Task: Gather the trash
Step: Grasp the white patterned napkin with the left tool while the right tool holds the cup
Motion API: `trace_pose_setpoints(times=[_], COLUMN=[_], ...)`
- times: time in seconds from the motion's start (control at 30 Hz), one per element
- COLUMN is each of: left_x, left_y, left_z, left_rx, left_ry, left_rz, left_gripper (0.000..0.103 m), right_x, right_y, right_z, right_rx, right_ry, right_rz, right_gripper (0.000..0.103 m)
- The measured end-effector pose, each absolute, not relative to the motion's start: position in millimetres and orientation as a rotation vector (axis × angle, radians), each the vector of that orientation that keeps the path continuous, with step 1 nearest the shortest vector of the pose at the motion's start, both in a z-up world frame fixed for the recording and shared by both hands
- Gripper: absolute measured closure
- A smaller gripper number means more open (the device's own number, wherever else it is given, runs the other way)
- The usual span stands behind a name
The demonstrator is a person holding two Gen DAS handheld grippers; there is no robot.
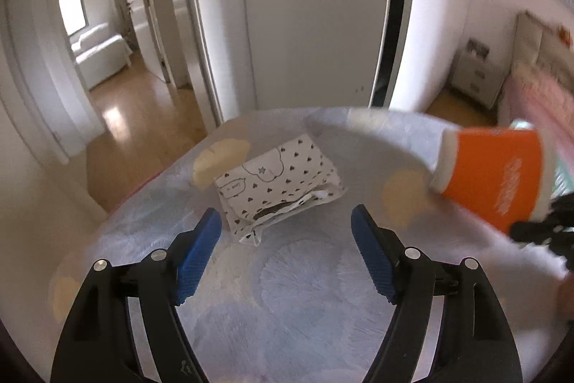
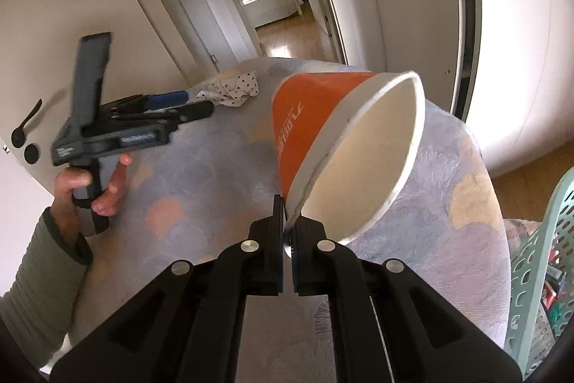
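rug (image 1: 287, 293): one cup (image 2: 344, 146), one wrapper (image 1: 280, 182)

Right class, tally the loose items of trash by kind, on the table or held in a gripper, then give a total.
Orange paper cup: 1
Heart-print white wrapper: 1
Total: 2

right gripper (image 2: 288, 221) pinching rim of orange paper cup (image 2: 323, 117) at centre, left gripper (image 2: 179, 103) in hand (image 2: 89, 182) at left, mint basket (image 2: 538, 257) lower right

Soft daylight, fisheye warp, motion blur
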State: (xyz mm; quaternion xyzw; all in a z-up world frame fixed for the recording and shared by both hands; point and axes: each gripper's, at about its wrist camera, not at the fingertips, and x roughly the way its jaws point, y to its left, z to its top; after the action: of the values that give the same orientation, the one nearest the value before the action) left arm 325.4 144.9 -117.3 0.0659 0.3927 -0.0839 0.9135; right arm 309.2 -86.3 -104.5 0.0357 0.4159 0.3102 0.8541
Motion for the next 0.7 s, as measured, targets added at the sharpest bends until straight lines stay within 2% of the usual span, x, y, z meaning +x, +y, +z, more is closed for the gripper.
trace_pose_setpoints(times=[0.07,0.23,0.3,0.37,0.57,0.7], left_x=[330.2,335.2,338.0,339.3,331.0,319.8], left_y=[144.0,152.0,150.9,147.2,139.3,134.0], left_z=[-122.5,-121.3,-120.5,-120.8,-112.7,-100.7], left_rx=[0.157,0.134,0.141,0.153,0.154,0.127], left_ry=[0.829,0.839,0.837,0.842,0.816,0.795], left_rz=[-0.17,-0.164,-0.162,-0.167,-0.173,-0.188], left_gripper=[0.041,0.057,0.067,0.085,0.099,0.1], right_x=[306.0,307.4,308.5,308.1,302.9,293.6], right_y=[-85.2,-87.1,-89.3,-92.1,-92.1,-93.5], right_z=[-103.8,-105.8,-105.8,-105.2,-103.3,-98.6], right_rx=[0.071,0.098,0.111,0.115,0.107,0.091], right_ry=[0.877,0.886,0.888,0.888,0.874,0.845], right_rz=[0.658,0.672,0.677,0.678,0.655,0.631], right_gripper=[0.101,0.101,0.101,0.101,0.101,0.101])
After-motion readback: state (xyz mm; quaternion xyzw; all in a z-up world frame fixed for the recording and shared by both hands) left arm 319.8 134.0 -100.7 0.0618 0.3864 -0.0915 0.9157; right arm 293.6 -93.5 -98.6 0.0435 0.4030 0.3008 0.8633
